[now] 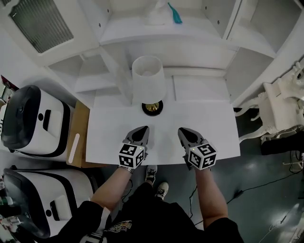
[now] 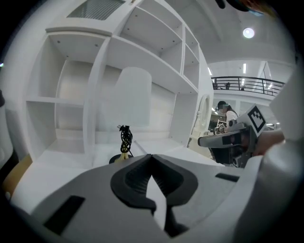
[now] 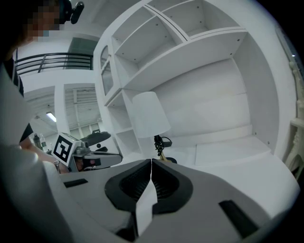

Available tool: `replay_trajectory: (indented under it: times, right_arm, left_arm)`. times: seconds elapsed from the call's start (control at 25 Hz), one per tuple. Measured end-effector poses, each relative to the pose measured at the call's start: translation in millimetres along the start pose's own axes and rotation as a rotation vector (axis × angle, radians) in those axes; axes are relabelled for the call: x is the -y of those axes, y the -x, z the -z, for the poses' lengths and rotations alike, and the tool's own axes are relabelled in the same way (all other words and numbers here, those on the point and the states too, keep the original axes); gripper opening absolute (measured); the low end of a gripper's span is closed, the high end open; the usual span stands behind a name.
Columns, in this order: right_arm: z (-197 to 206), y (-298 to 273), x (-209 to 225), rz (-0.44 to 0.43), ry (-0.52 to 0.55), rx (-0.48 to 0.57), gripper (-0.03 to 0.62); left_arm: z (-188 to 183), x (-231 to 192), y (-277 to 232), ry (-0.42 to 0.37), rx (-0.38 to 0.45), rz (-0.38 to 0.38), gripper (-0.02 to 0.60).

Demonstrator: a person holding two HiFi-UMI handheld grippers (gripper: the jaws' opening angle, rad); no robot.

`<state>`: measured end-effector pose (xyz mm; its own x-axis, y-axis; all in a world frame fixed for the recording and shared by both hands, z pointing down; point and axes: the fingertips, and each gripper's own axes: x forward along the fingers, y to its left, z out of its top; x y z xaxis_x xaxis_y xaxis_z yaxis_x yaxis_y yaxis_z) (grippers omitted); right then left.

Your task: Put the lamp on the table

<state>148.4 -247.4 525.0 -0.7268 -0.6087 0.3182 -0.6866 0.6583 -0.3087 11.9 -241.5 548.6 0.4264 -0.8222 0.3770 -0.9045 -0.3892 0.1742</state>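
Note:
The lamp (image 1: 148, 78) has a white shade and a black round base (image 1: 152, 107) with a gold stem. It stands upright at the back middle of the white table (image 1: 213, 126). My left gripper (image 1: 142, 129) and right gripper (image 1: 182, 131) hover side by side over the table's front, both shut and empty, a short way before the base. From the left gripper view, the lamp (image 2: 132, 97) rises beyond the closed left gripper (image 2: 151, 155), with a bundled black cord (image 2: 125, 137) on its stem. In the right gripper view the lamp (image 3: 149, 114) stands past the closed right gripper (image 3: 151, 161).
White shelving (image 1: 199, 45) rises behind the table, with a teal object (image 1: 174, 13) on an upper shelf. Two white-and-black machines (image 1: 33, 121) and a wooden board (image 1: 78, 137) are at the left. An ornate white chair (image 1: 280, 109) stands at the right.

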Motion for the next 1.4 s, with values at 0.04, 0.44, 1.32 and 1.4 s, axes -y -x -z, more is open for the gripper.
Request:
replay_trajectory:
  times: [0.04, 0.44, 1.32, 1.4]
  right_arm:
    - [-1, 4, -4, -0.004, 0.007, 0.004, 0.026]
    - [6, 49, -52, -0.05, 0.041, 0.011, 0.026]
    - [29, 37, -150, 0.018, -0.03, 0.033, 0.026]
    - [31, 33, -161, 0.035, -0.036, 0.035, 0.026]
  left_arm:
    - [0, 6, 8, -0.005, 0.001, 0.002, 0.006]
    - [11, 53, 90, 0.042, 0.007, -0.016, 0.006]
    - [23, 12, 175, 0.005, -0.008, 0.063, 0.006]
    - [23, 3, 180, 0.002, -0.011, 0.083, 0.006]
